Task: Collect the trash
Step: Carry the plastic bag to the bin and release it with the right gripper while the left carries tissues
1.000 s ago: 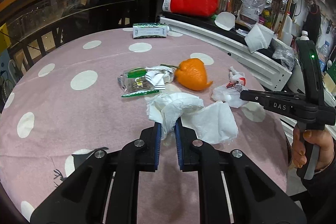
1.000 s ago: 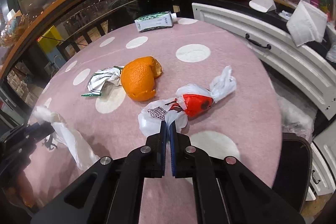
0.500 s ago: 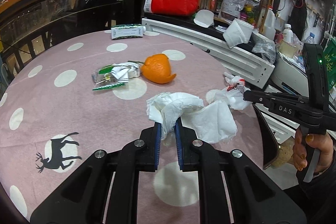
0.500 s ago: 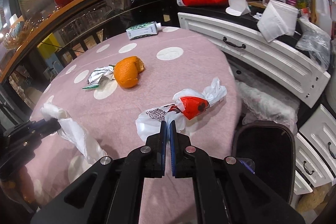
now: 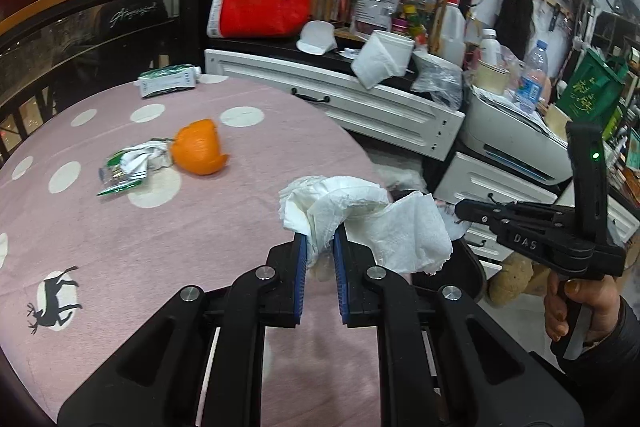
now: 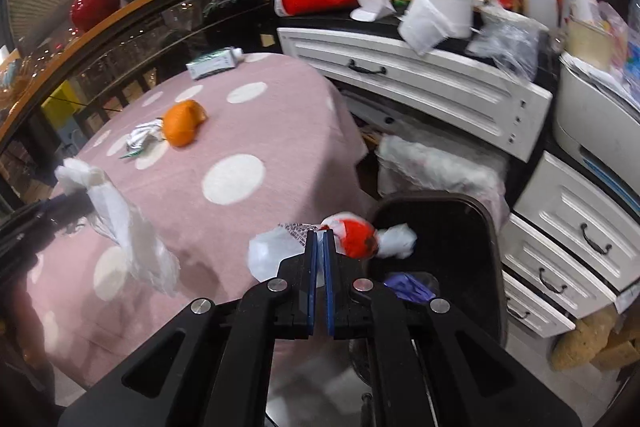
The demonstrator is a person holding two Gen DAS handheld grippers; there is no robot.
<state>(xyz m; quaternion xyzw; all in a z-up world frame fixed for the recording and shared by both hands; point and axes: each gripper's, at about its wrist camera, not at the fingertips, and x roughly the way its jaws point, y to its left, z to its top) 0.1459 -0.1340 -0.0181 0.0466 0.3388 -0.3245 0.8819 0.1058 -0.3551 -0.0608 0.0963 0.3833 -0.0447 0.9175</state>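
— Where did the two hands stand at that moment, compared with a second before?

— Both had travelled off toward the desk's [image 6: 280,131] right edge. The left gripper [image 5: 320,247] was still clamped on the crumpled white tissue [image 5: 360,215], its jaws narrow with the paper pinched between the blue pads [image 5: 301,267]; earlier that tissue hung over the middle of the pink spotted cloth, and now it hung at the cloth's edge.

— And the other one?

— The right gripper [image 6: 320,251] kept its jaws almost together on the white plastic bag [image 6: 272,251] with the red lump inside. A second before, the bag was over the desk; now it was past the rim, over the near edge of the black bin [image 6: 460,223] (something purple already lay at the bottom of it).

— What stayed on the desk?

— The orange peel [image 5: 200,151] and the crumpled green-and-white wrapper [image 5: 128,167] just beside it, touching or nearly so, plus the small green box [image 5: 168,81] at the far edge. None of them had shifted on the cloth; they only sat further left in both views.

— Could you see the person?

— A hand [image 5: 576,307] around the right gripper's handle, in the left wrist view, with a dark sleeve below it.
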